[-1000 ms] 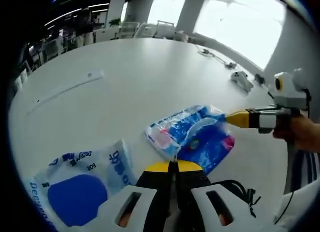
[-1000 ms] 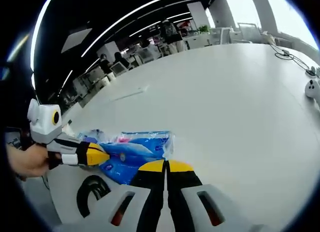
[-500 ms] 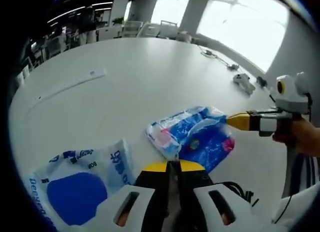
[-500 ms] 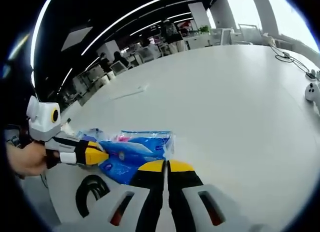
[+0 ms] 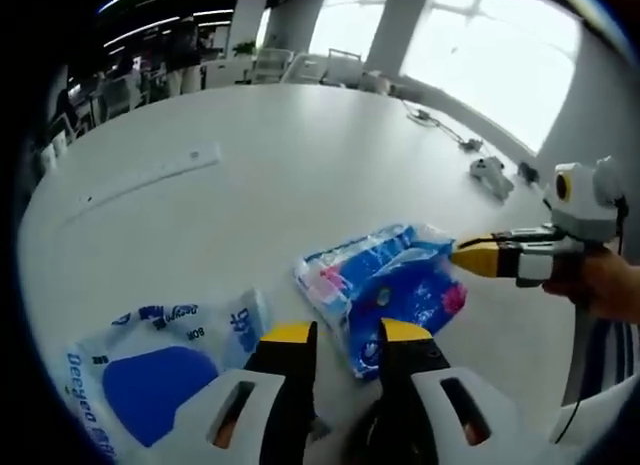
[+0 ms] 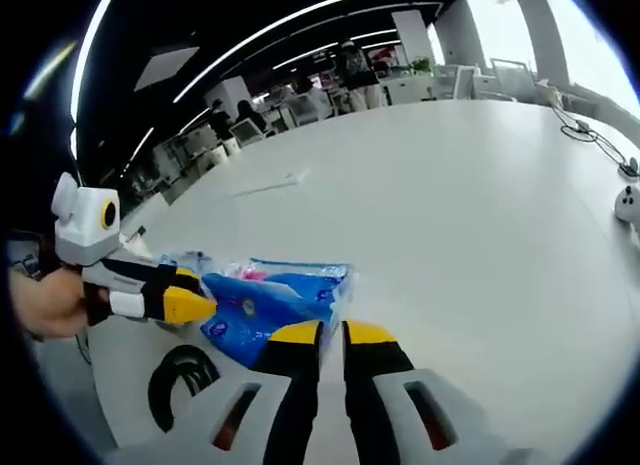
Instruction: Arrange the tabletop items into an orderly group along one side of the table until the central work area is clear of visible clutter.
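Left gripper view gives me my left gripper (image 5: 346, 332) low in the picture, its yellow-tipped jaws spread apart with a clear gap and nothing between them, hovering just short of the crinkled blue plastic pack with pink and white print (image 5: 385, 290) that lies on the broad white table (image 5: 250, 185). The near end of that pack sits right in front of the gap, though I cannot tell whether either tip touches it. To the left of my jaws lies a flat white plastic bag with a large blue patch and blue lettering (image 5: 155, 370), close to the near edge of the table and apart from the blue pack. From the right comes my right gripper (image 5: 480, 257), held by a hand (image 5: 600, 283), its yellow tip at the far side of the blue pack; whether it is pinching the wrapper I cannot make out from here. Farther out on the table are a long thin white strip (image 5: 150, 175) and a small grey device (image 5: 490, 170) near a cable. Right gripper view shows the same blue pack (image 6: 275, 300) just beyond the right gripper's jaws (image 6: 320, 333), which stand nearly together with only a thin slit, holding nothing that I can see.
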